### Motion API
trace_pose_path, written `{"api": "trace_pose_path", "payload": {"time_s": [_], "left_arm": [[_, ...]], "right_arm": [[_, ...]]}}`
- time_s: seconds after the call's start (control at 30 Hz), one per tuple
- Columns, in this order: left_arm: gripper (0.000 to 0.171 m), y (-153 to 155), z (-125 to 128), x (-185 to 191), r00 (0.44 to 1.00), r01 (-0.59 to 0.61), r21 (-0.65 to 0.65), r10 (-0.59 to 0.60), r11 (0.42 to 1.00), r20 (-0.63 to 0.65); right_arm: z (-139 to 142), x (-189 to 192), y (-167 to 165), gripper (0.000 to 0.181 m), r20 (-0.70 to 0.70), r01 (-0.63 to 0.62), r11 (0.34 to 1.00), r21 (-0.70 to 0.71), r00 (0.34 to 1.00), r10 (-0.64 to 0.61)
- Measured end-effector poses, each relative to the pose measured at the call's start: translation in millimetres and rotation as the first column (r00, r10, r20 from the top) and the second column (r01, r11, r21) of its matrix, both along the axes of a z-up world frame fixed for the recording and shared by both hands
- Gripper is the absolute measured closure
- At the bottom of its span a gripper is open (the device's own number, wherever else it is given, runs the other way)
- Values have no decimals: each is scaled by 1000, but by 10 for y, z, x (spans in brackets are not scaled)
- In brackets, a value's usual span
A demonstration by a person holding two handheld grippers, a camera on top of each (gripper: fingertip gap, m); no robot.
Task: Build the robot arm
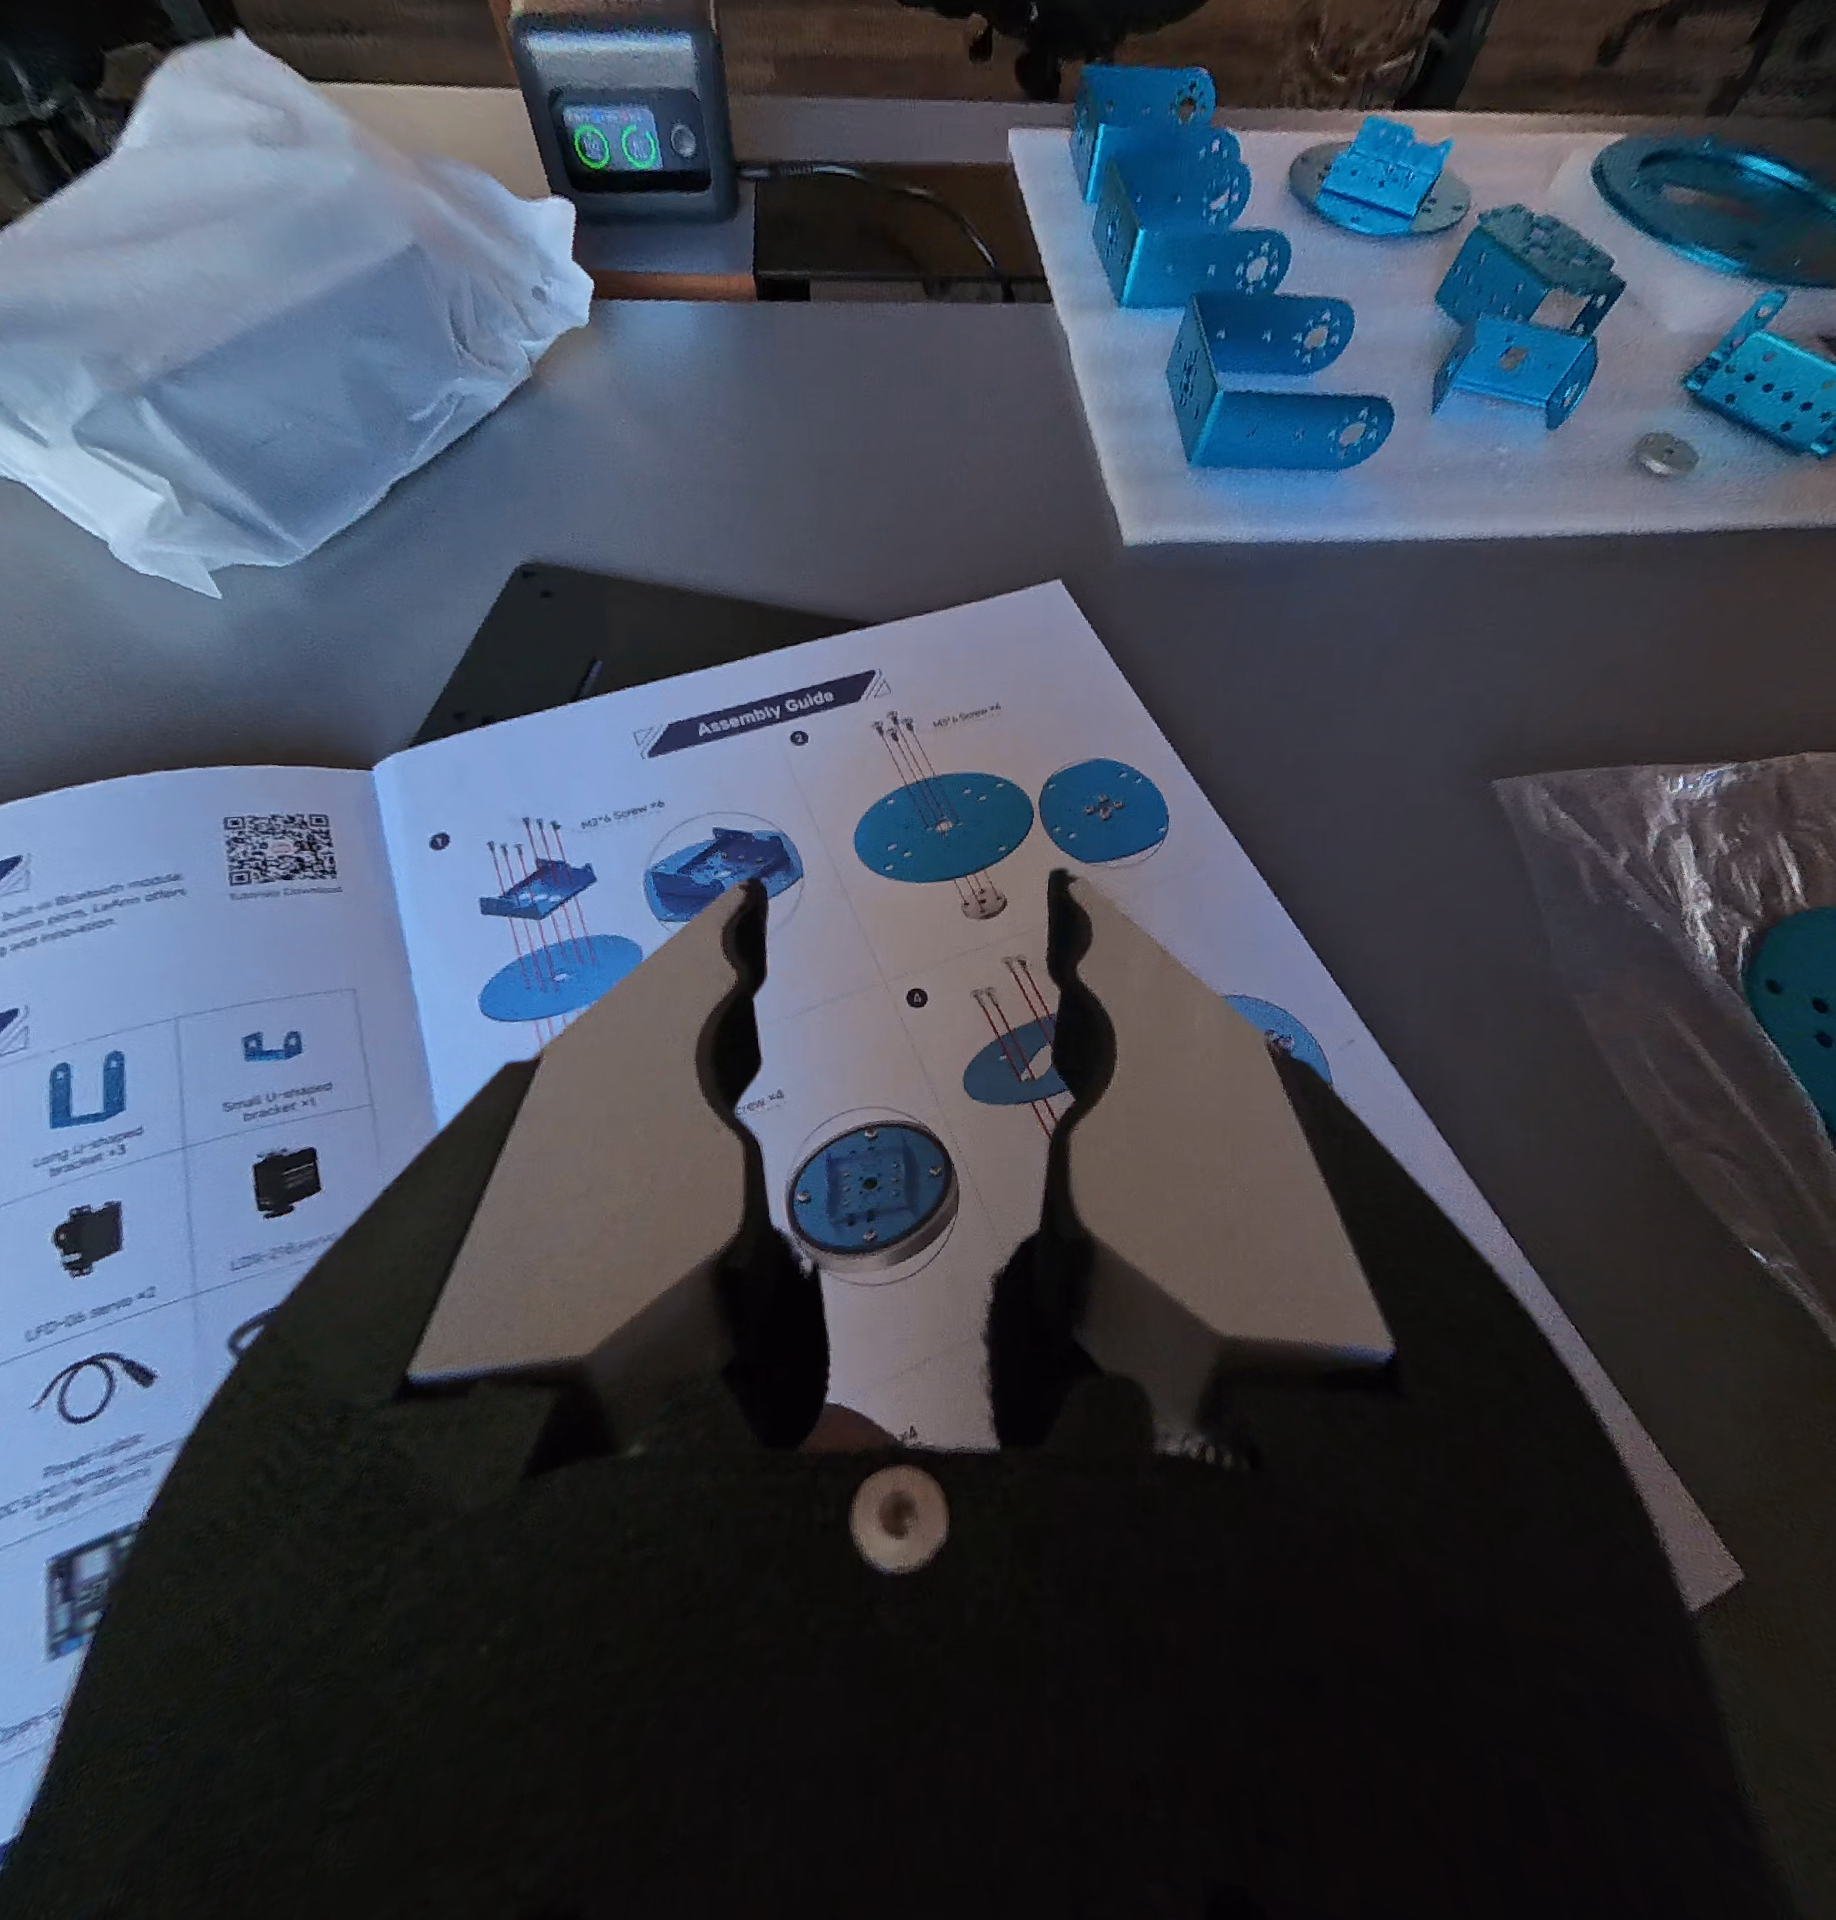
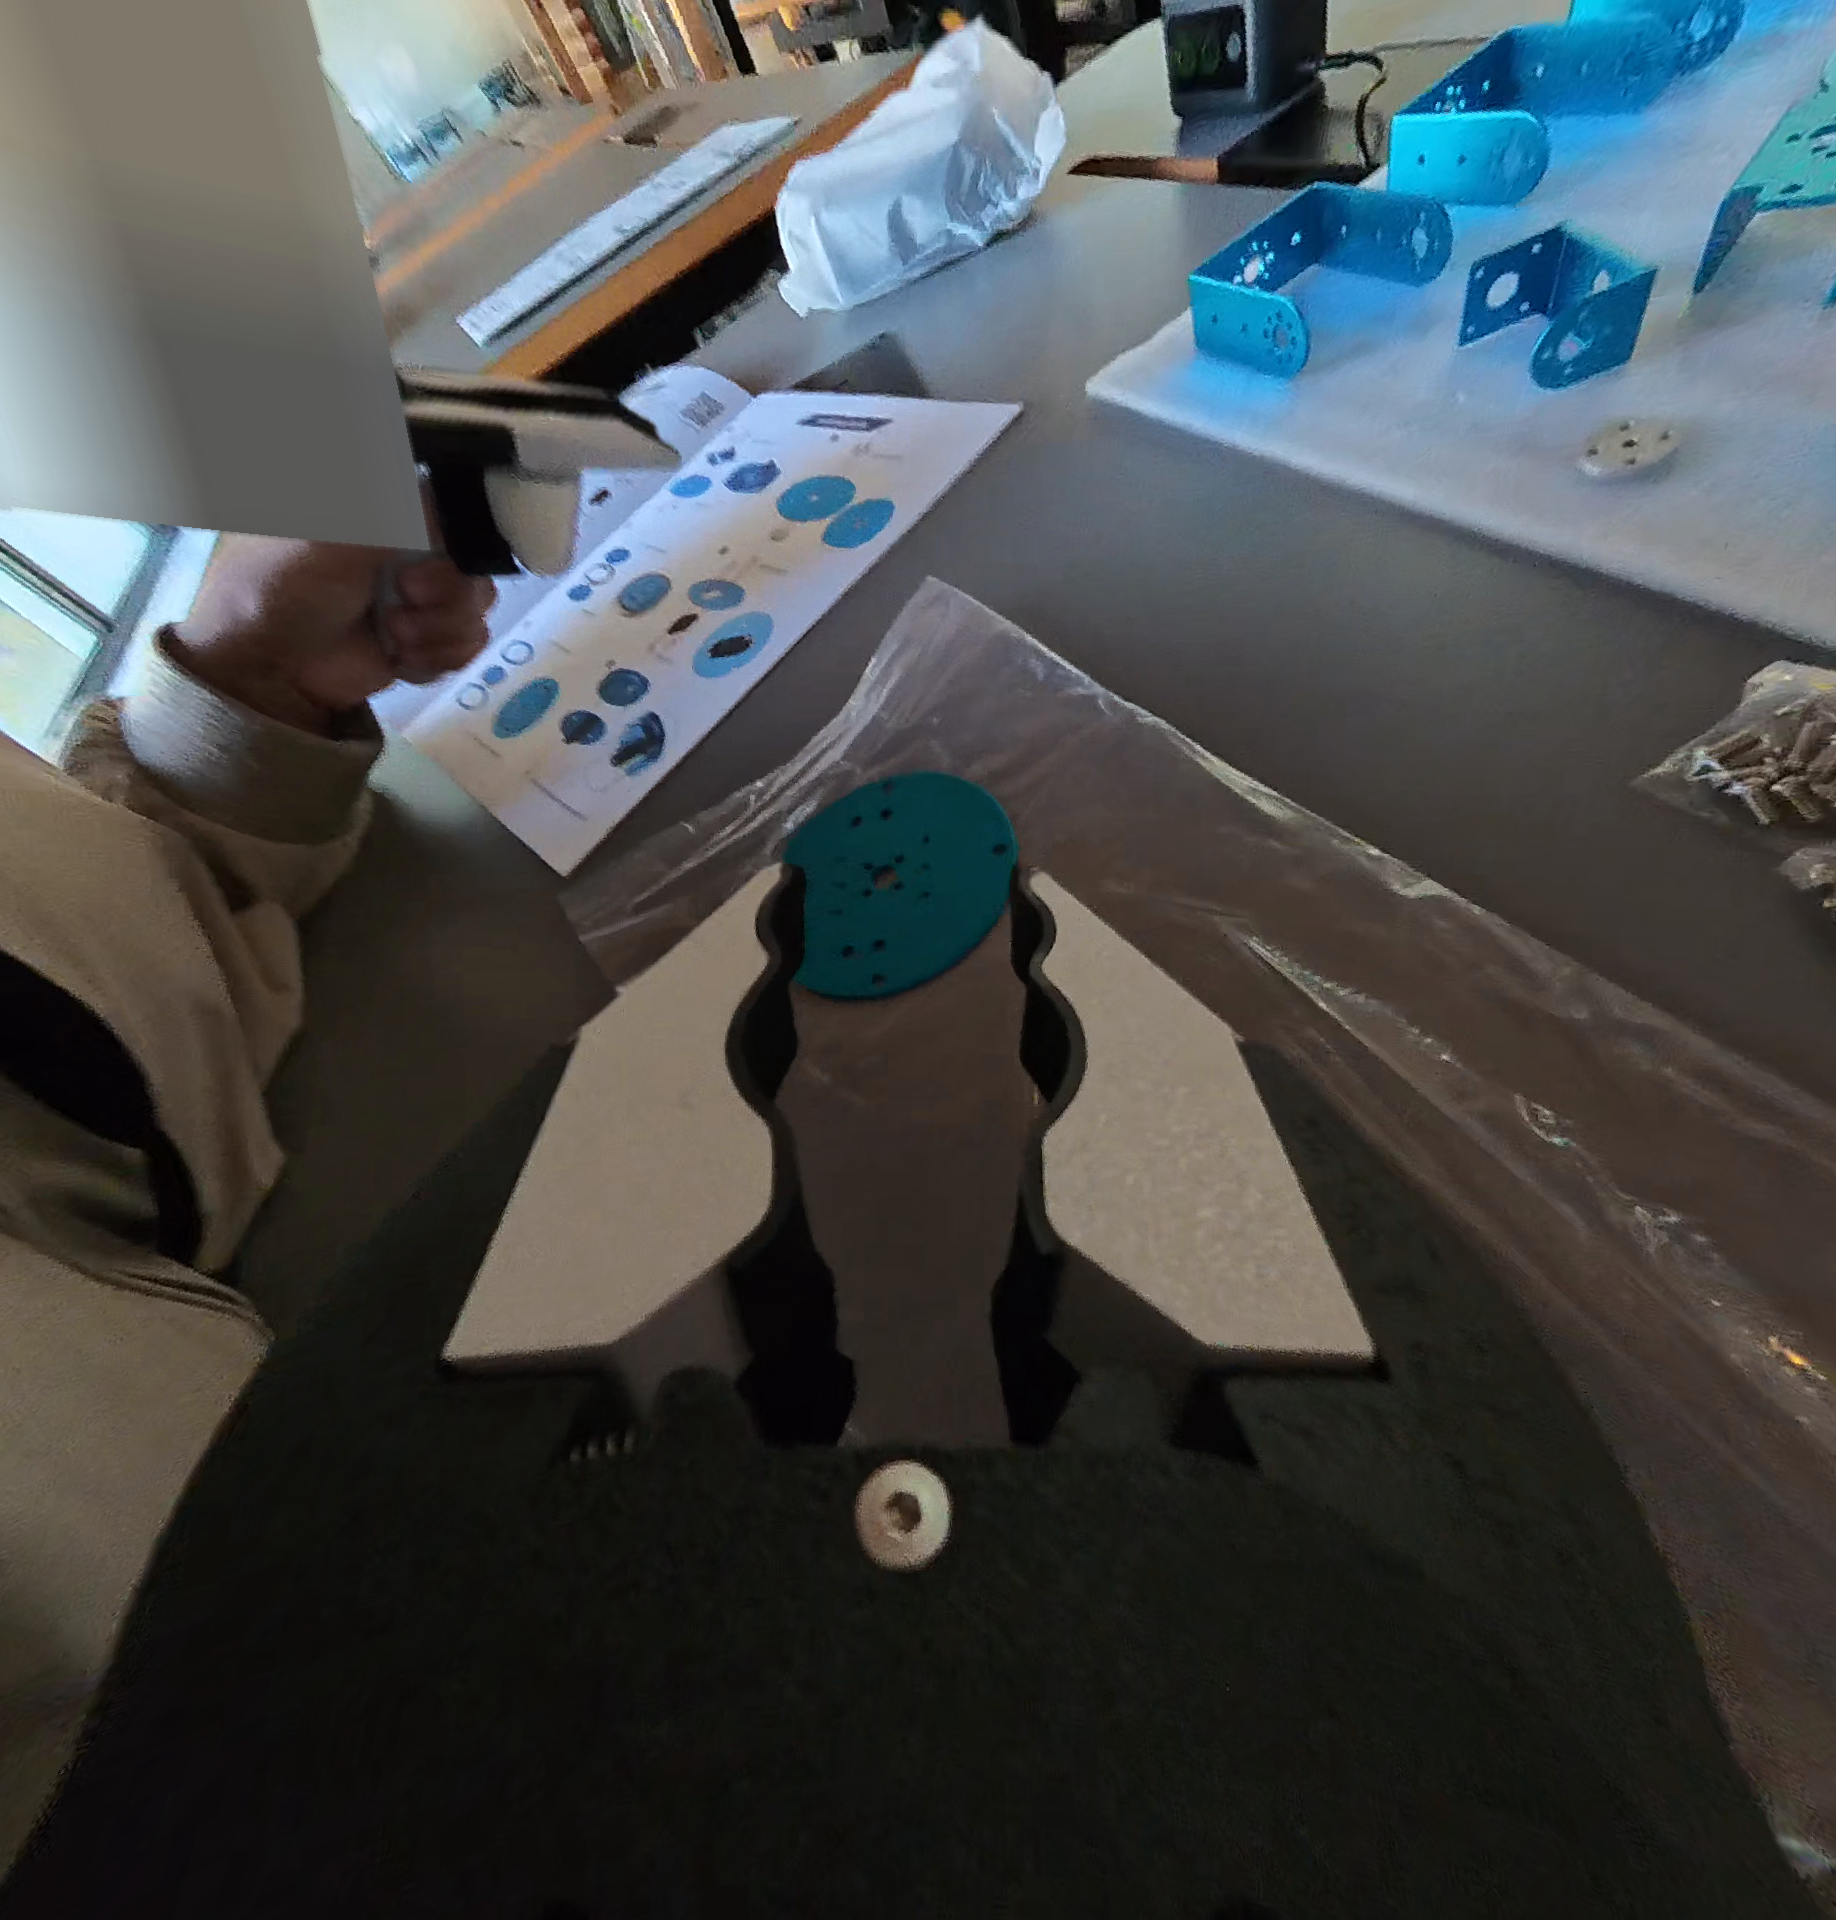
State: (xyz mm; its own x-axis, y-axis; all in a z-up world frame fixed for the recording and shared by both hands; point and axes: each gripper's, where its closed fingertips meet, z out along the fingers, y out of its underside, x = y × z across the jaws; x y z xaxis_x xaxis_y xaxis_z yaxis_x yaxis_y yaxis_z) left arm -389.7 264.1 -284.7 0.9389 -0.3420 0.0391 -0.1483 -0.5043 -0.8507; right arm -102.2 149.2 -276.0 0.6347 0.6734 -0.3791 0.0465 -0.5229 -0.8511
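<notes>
My left gripper (image 1: 906, 888) is open and empty, held a little above the right page of an open instruction booklet (image 1: 997, 644) on the grey table. It also shows in the right wrist view (image 2: 623, 436), held by a person's hand (image 2: 353, 634). My right gripper (image 2: 909, 883) has its jaws against both edges of a round teal disc (image 2: 898, 904) with several holes. The disc sits over a clear plastic bag (image 2: 1257, 935). The disc also shows at the right edge of the left wrist view (image 1: 1818, 1018).
A white foam sheet (image 1: 1413, 499) at the back right carries several blue metal brackets (image 1: 1278, 426) and a small silver hub (image 1: 1665, 454). Bags of screws (image 2: 1787, 769) lie to the right. A white wrapped bundle (image 1: 218, 312) and a small device with a screen (image 1: 628, 135) stand behind. A black plate (image 1: 581, 644) lies under the booklet. The grippers' ends are close to 30 cm from one another.
</notes>
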Motion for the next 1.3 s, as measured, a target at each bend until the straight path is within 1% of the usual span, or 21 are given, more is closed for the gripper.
{"api": "trace_pose_path", "payload": {"time_s": [0.1,0.2,0.37,0.5,0.63,0.67,0.73,0.8,0.83,0.9,0.93,1.0,1.07,1.1,1.13,1.2,1.3], "left_arm": [[116,-11,-80,21,1000,10,-31,-10,999,-8],[117,-7,-72,26,1000,7,-24,-8,1000,-15],[116,1,-82,33,1000,9,-27,-9,1000,-18],[117,-6,-105,59,1000,19,-39,-19,999,-6],[117,-39,-34,144,998,58,-2,-58,998,-18],[117,-57,-9,187,997,81,13,-81,997,-20],[117,-127,37,350,986,167,34,-167,985,-6],[117,-265,115,623,955,289,53,-291,956,49],[117,-368,157,800,927,362,54,-366,931,88],[117,-664,163,1192,837,536,-1,-531,844,134],[117,-784,144,1353,801,593,-44,-584,804,132],[117,-1002,105,1622,737,676,-125,-663,727,132],[116,-1199,29,1809,674,737,-184,-728,651,125],[116,-1259,-44,1856,657,748,-209,-747,630,97],[116,-1287,-131,1878,652,746,-227,-756,627,53],[116,-1272,-294,1890,667,718,-241,-745,653,-29],[116,-1212,-422,1921,706,674,-248,-706,696,-64]], "right_arm": [[75,4,18,143,-33,7,1000,21,999,-7],[54,54,34,143,12,23,999,45,1000,-23],[86,113,69,145,40,48,995,85,998,-51],[59,136,62,144,59,48,996,72,997,-53],[91,148,44,144,90,52,994,92,994,-60],[67,125,19,143,93,34,997,73,995,-41],[-2,62,-48,139,110,-14,999,36,994,10],[-45,-45,-119,136,142,-86,995,52,987,78],[-98,-90,-130,134,185,-113,992,59,978,100],[-203,-171,-117,132,300,-167,984,61,944,141],[-223,-227,-101,128,349,-199,978,56,922,167],[-295,-326,-104,115,442,-276,961,-6,861,251],[-398,-338,-43,115,529,-326,945,-43,794,298],[-435,-355,-10,113,546,-348,936,-44,776,314],[-460,-380,13,108,546,-367,929,-40,771,328],[-483,-415,70,107,530,-365,931,-16,786,318],[-609,-413,72,105,534,-351,936,-33,785,313]]}}
